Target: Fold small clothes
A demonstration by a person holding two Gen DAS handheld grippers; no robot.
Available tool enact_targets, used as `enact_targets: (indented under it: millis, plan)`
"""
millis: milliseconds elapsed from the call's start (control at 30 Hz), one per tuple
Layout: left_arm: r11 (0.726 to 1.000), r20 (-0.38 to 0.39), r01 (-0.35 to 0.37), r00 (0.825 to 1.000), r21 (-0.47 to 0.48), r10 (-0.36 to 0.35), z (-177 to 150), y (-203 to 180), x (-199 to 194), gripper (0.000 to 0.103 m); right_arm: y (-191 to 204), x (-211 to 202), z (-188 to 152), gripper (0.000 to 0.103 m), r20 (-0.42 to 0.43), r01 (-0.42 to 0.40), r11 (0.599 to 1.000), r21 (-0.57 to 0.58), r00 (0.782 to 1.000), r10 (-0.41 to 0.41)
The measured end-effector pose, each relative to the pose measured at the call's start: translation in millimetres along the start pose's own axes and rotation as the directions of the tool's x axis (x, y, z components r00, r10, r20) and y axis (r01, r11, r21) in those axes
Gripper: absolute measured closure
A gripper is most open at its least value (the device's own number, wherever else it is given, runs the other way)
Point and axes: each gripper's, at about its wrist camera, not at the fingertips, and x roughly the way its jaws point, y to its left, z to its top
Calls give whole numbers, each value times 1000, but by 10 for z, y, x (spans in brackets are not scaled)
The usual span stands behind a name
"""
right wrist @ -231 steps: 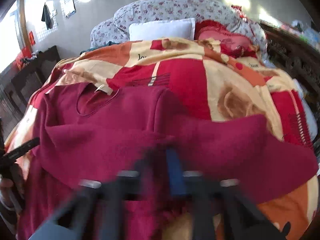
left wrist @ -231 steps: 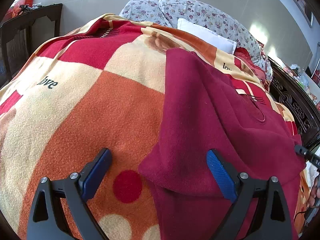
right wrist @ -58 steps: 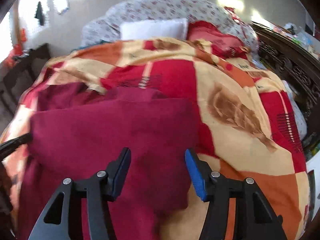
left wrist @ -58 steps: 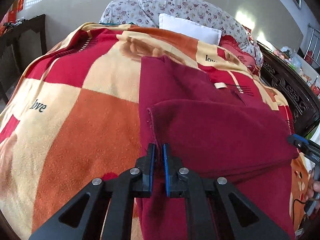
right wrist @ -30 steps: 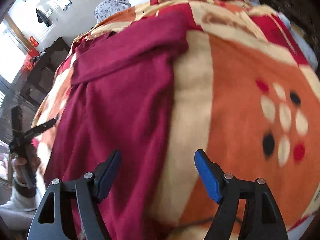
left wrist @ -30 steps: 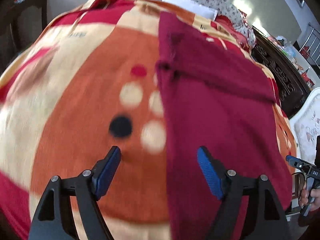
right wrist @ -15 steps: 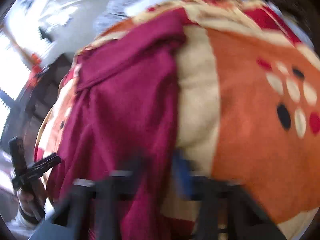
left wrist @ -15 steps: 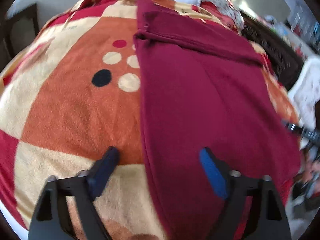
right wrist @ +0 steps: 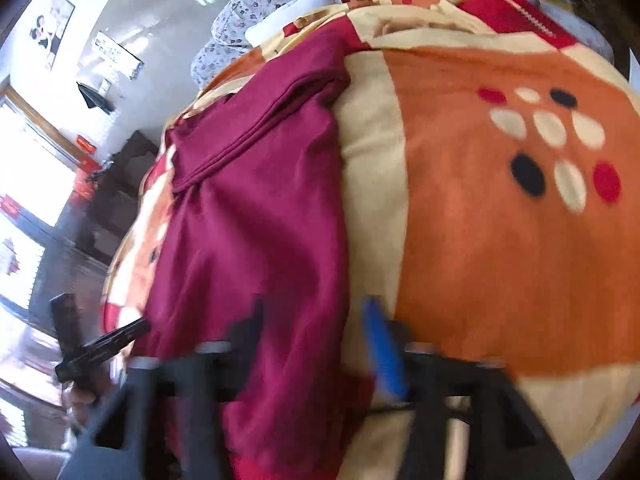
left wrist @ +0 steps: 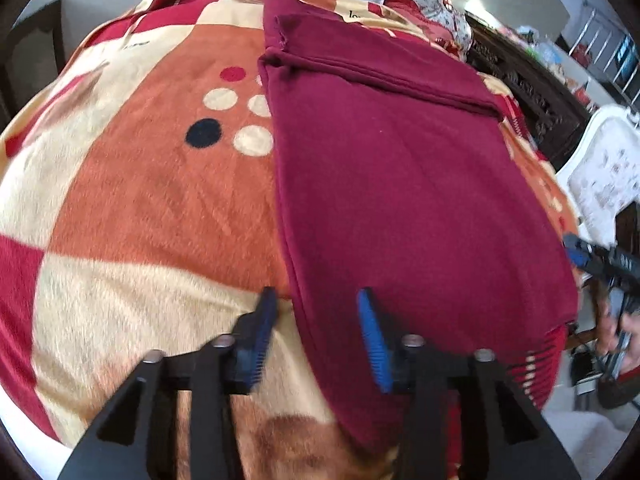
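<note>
1. The dark red shirt (left wrist: pixel 400 168) is lying flat on the big orange and cream blanket (left wrist: pixel 140 208), on the bed. Its sleeves are folded in on top near the far end, so it is making a long strip.
2. A short while ago both claws were up by that sleeve fold. Now they are sitting down at the near end of the shirt, by the bottom hem.
3. The left claw (left wrist: pixel 318 340) is closing. The shirt's left edge is lying between its blue pads (left wrist: pixel 374 344), but the pads are not squeezing it yet.
4. The right claw (right wrist: pixel 316 344) snapped shut a moment ago and is opening again. The shirt's right edge is sitting between its fingers, and it is not holding the cloth. That view is blurry.
5. I think this means the sleeve part is finished, and the hands are getting ready to lift the bottom end and fold it up toward the collar.
</note>
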Motion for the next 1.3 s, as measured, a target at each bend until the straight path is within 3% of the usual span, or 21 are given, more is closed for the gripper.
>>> enact_targets:
  millis: [67, 100, 200, 333, 667, 1300]
  plan:
    - [999, 8, 30, 1000, -27, -29, -27, 19, -70, 28, 31, -46, -109, 29, -18, -34, 999, -3, 999, 34]
    - [998, 13, 49, 999, -49, -49, -51, 40, -105, 27, 34, -61, -176, 29, -26, -59, 998, 7, 998, 59]
    - [996, -20, 53, 998, -77, -55, -97, 60, -92, 26, 58, 0, -314, 29, -66, -88, 996, 15, 994, 89]
    - [997, -32, 3, 999, -72, -5, -157, 24, -39, 26, 81, 70, -444, 29, -69, -101, 995, 11, 992, 101]
    - [995, -21, -103, 994, -13, 103, -217, -166, 20, 17, 95, 94, -405, 29, -79, -108, 994, 7, 991, 108]
    - [997, -53, -66, 997, -30, 64, -298, -164, 13, 7, 18, 121, -380, 29, -92, -159, 987, 1, 983, 158]
